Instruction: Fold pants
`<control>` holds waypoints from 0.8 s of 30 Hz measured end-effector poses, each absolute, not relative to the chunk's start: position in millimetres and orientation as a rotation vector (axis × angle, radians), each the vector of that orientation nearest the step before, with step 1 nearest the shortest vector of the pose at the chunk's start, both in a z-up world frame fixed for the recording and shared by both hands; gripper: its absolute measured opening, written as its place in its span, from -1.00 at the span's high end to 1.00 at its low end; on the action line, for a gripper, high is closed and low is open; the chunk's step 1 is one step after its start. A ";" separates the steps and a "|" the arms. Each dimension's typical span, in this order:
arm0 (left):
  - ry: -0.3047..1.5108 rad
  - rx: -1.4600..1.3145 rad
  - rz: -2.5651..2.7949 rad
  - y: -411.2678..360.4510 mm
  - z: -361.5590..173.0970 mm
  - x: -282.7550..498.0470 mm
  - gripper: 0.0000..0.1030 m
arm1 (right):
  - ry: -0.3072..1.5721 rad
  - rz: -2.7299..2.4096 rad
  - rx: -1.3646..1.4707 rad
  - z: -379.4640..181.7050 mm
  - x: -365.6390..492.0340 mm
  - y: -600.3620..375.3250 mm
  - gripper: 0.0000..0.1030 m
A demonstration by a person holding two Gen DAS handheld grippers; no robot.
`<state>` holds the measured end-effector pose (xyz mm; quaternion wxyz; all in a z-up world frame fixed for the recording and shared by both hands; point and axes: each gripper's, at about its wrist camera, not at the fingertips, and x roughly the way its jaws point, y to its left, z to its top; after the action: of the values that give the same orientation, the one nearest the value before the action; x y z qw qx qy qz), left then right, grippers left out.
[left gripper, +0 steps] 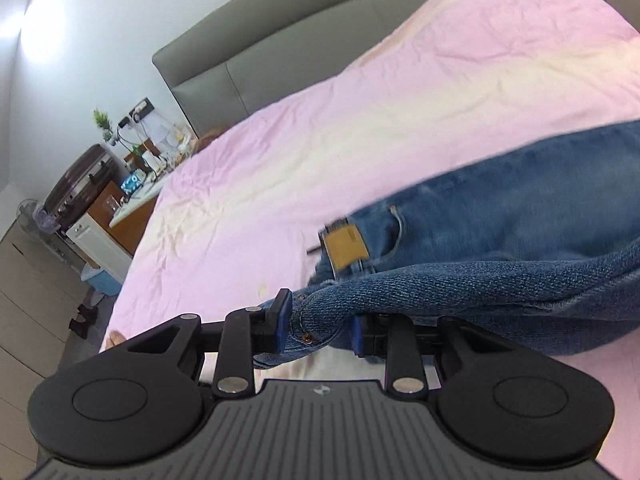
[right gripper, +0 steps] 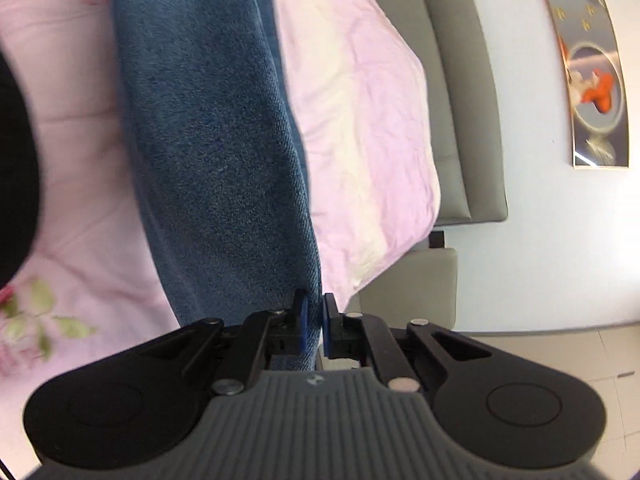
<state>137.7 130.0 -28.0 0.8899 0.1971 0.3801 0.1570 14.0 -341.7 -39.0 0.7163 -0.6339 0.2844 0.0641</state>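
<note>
Blue denim pants lie across a pink bed sheet, with a tan leather waist patch showing. My left gripper is shut on a bunched denim edge with copper rivets, lifted above the sheet. In the right wrist view the pants hang as a long blue strip toward the camera. My right gripper is shut on their lower edge, with the blue pads nearly together on the cloth.
A grey padded headboard runs along the far side of the bed. A cluttered bedside table, a suitcase and a fan stand at the left. A picture hangs on the white wall. A flowered pink cover lies left.
</note>
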 end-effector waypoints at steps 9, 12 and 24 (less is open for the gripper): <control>0.808 0.504 0.387 113.2 -38.4 242.0 0.37 | 0.706 0.128 -1.353 -62.2 171.3 -349.4 1.00; 0.835 0.539 0.401 109.1 -54.8 280.2 0.37 | 0.745 0.142 -1.343 -86.9 224.5 -347.6 1.00; 0.975 0.650 0.386 109.5 -151.2 351.9 0.37 | 0.926 0.269 -1.295 -194.9 350.7 -344.7 1.00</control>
<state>351.9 109.5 -151.2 0.8158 0.3046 0.4571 0.1810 350.7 -344.7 -194.9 0.6916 -0.5793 0.4143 0.1202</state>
